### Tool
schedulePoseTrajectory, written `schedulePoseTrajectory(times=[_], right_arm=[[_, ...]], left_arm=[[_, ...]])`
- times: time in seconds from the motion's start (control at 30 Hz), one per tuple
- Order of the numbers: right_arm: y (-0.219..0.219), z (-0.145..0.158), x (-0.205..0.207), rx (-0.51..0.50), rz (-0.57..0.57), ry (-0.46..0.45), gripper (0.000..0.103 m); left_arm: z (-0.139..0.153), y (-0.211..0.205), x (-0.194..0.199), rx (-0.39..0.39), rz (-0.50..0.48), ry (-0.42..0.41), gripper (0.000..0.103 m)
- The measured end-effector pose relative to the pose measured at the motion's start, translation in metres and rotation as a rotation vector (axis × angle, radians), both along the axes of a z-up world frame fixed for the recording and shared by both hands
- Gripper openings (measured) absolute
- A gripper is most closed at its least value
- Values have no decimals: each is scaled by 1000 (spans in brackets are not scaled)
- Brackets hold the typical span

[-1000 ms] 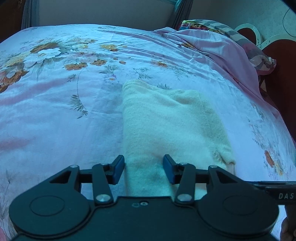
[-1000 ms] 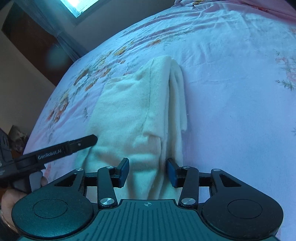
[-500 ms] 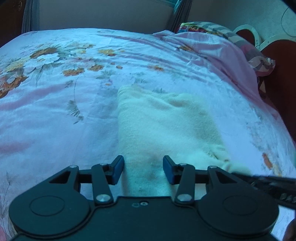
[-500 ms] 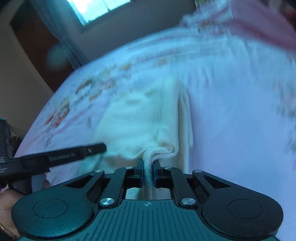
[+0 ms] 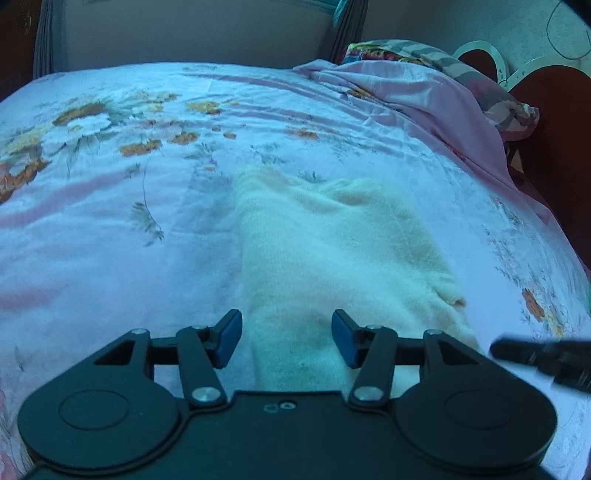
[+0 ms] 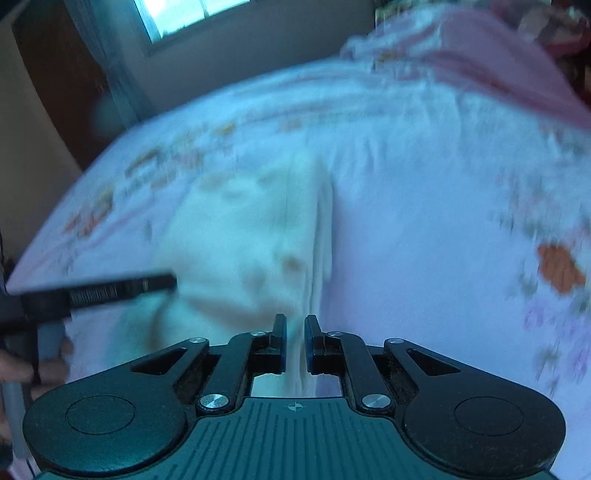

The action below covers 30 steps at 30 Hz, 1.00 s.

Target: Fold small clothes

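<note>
Pinching the cream garment's point(image 6: 243, 236) near edge, the right gripper point(image 6: 294, 341) fingers clamp it; left gripper point(image 5: 286, 338) fingers just opened wider.

A bed point(image 5: 110, 229) fills most of both views, covered by a pale pink sheet printed with orange and white flowers and thin green stems. At its far end a plain pink cover point(image 5: 413, 96) lies rumpled, with a patterned, striped pillow point(image 5: 443, 59) behind it against a dark reddish headboard point(image 5: 554, 122) trimmed with white curved bands. Beyond the bed runs a plain light wall point(image 5: 192, 33), with grey curtain folds point(image 5: 48, 37) hanging at its left and another strip near the pillow. In the right wrist view a window point(image 6: 192, 14) lets in bright daylight (that view is blurred), beside a dark brown panel point(image 6: 70, 81).
</note>
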State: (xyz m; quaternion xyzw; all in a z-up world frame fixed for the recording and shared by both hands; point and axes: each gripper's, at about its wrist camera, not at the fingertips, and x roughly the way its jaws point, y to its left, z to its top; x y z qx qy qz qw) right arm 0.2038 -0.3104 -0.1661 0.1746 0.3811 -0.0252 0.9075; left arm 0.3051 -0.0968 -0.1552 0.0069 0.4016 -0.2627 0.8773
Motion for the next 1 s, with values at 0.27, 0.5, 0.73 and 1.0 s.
schedulePoseTrajectory(times=[0.27,0.5,0.73,1.0], right_arm=[[36,0,88,-198,92,-45,9],[9,-54,91,-299,43,81,9],[32,-36,68,-263,89,25,9],[46,-12,27,-243,106,-67,34]], left_arm=[[-10,-17,-1,-1,18,26,55],[-21,-13,-4,-25,-11,56,62],[-22,-8,-10,-30,17,58,64],[-15,6,-47,-35,10,75,62]])
